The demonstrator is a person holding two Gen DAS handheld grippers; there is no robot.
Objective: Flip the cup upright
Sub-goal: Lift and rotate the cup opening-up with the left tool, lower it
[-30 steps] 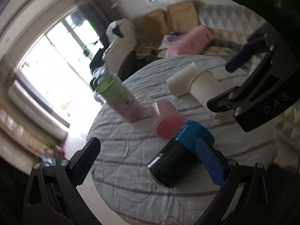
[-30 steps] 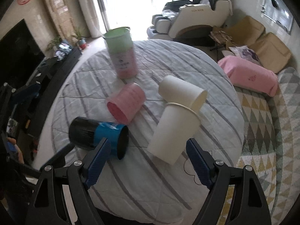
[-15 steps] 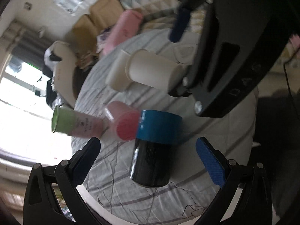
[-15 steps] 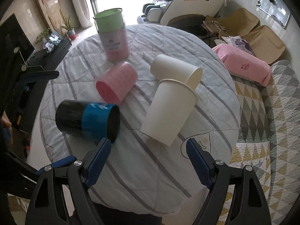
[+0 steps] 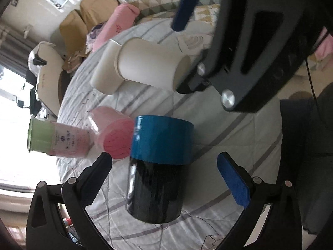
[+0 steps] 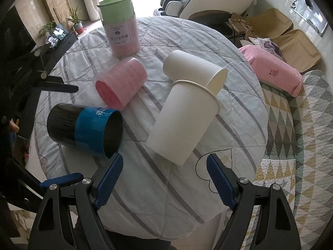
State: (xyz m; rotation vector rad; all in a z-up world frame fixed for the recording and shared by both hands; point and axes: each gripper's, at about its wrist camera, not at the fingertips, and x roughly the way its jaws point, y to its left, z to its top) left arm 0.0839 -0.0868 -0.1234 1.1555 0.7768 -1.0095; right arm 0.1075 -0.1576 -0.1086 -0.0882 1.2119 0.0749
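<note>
Fingers of both the left gripper (image 5: pixel 164 173) and the right gripper (image 6: pixel 164 177) stand wide open, empty; the black-and-blue cup (image 5: pixel 158 164) lies sideways, its base perhaps blurred.

The black cup (image 6: pixel 84 128) with a blue band is lying on its side on the quilted table (image 6: pixel 166 179), its open mouth facing the near edge, just beside a pink cup (image 6: pixel 120 82).

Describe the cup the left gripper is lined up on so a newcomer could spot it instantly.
On the round table with the striped grey quilt, look at the near left edge. The black cup lies on its side there, mouth toward the camera, beside the pink cup. It alone is dark, with a blue band round its rim.
</note>
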